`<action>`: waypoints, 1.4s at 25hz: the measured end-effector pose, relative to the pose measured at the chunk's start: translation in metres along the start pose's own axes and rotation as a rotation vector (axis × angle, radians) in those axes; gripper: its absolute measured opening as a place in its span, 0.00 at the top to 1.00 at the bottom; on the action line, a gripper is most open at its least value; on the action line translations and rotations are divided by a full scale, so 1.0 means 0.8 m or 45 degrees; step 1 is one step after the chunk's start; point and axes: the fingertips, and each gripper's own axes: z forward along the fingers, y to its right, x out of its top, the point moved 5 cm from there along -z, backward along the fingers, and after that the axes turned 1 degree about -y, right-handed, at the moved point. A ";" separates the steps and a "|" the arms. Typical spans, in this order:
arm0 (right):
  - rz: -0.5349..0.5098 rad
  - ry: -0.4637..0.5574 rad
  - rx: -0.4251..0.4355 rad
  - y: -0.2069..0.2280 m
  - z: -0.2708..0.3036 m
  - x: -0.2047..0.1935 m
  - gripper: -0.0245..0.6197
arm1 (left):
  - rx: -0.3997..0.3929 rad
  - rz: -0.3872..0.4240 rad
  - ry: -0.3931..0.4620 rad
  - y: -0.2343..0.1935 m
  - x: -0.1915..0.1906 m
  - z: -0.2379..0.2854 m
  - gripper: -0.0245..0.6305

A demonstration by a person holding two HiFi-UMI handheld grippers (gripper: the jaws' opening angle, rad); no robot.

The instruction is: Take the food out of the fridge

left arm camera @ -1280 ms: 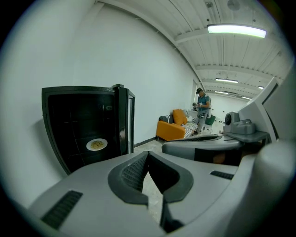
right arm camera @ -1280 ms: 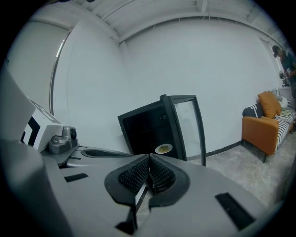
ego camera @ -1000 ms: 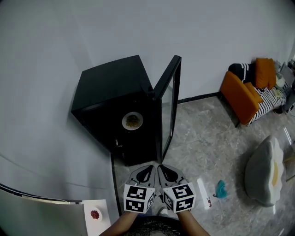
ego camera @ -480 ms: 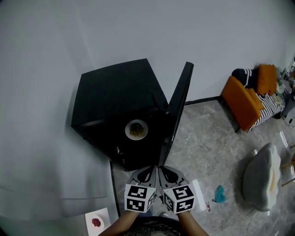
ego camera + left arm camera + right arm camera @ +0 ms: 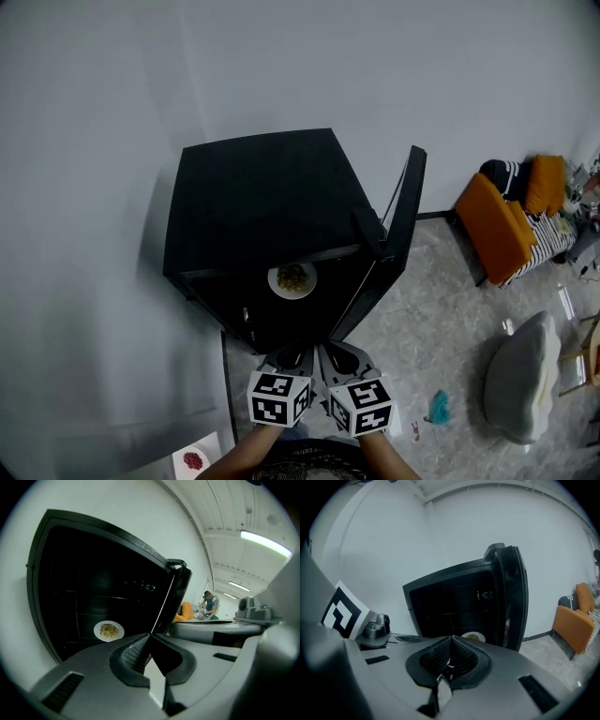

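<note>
A small black fridge (image 5: pixel 267 202) stands against the white wall with its glass door (image 5: pixel 389 239) swung open to the right. Inside on a shelf sits a white plate of food (image 5: pixel 292 279), also seen in the left gripper view as the plate (image 5: pixel 108 631) and in the right gripper view as the plate (image 5: pixel 473 637). My left gripper (image 5: pixel 292 357) and right gripper (image 5: pixel 339 357) are held side by side just in front of the fridge, well short of the plate. Both are shut with nothing between the jaws: left gripper (image 5: pixel 149 638), right gripper (image 5: pixel 450 641).
An orange sofa (image 5: pixel 502 220) with striped cushions stands at the right wall. A white beanbag-like seat (image 5: pixel 520 370) lies on the marble floor at the right, with a teal scrap (image 5: pixel 438 407) near my feet. A white card with a red item (image 5: pixel 193 460) lies bottom left.
The view has closed in on the fridge and shifted left of it: the fridge looks larger, the plate sits lower and nearer. Both grippers stay shut, side by side.
</note>
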 end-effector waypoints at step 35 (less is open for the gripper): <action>-0.264 -0.090 0.175 0.026 0.106 0.035 0.93 | -0.257 -0.865 0.410 -0.107 -0.034 0.120 0.94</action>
